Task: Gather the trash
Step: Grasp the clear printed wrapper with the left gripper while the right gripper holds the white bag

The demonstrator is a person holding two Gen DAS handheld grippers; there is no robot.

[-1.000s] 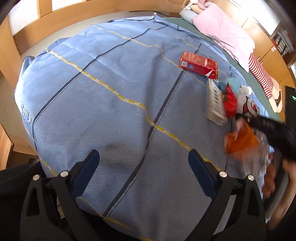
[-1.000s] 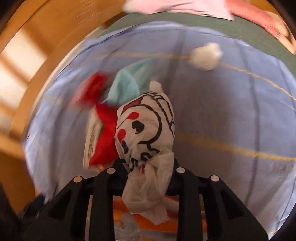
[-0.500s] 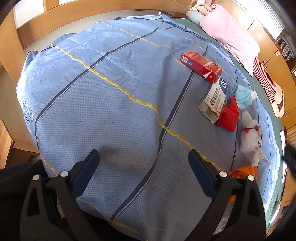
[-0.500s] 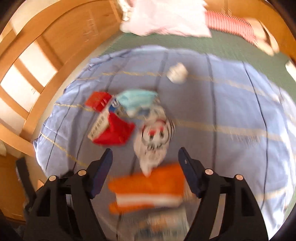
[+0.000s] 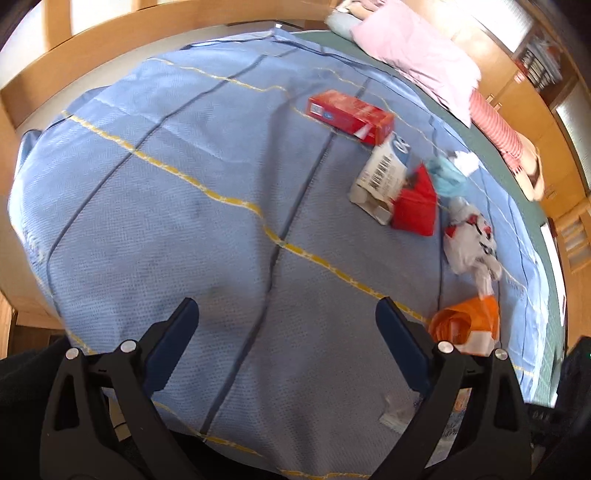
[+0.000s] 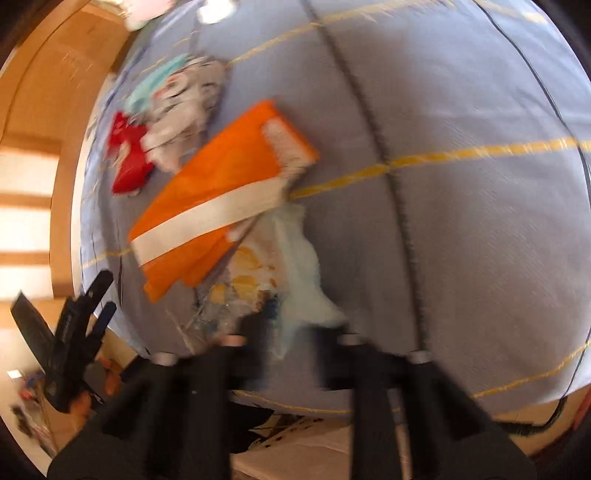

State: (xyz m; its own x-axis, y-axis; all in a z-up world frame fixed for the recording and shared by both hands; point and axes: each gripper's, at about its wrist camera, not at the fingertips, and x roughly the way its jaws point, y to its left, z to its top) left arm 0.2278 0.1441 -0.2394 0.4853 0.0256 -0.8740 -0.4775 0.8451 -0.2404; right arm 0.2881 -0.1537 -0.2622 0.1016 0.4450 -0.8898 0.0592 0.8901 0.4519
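A home bedroom: a blue quilted bedspread [image 5: 184, 206] with yellow lines covers the bed, a pink pillow [image 5: 417, 55] lies at the far right, and wooden wall panels [image 5: 122, 33] and cabinets [image 5: 524, 96] surround it.

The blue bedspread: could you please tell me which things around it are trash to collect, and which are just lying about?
Trash: red carton, barcode box, red wrapper, printed bag, orange bag, clear wrapper, tissue wad.
Lying about: pink pillow, striped cloth.
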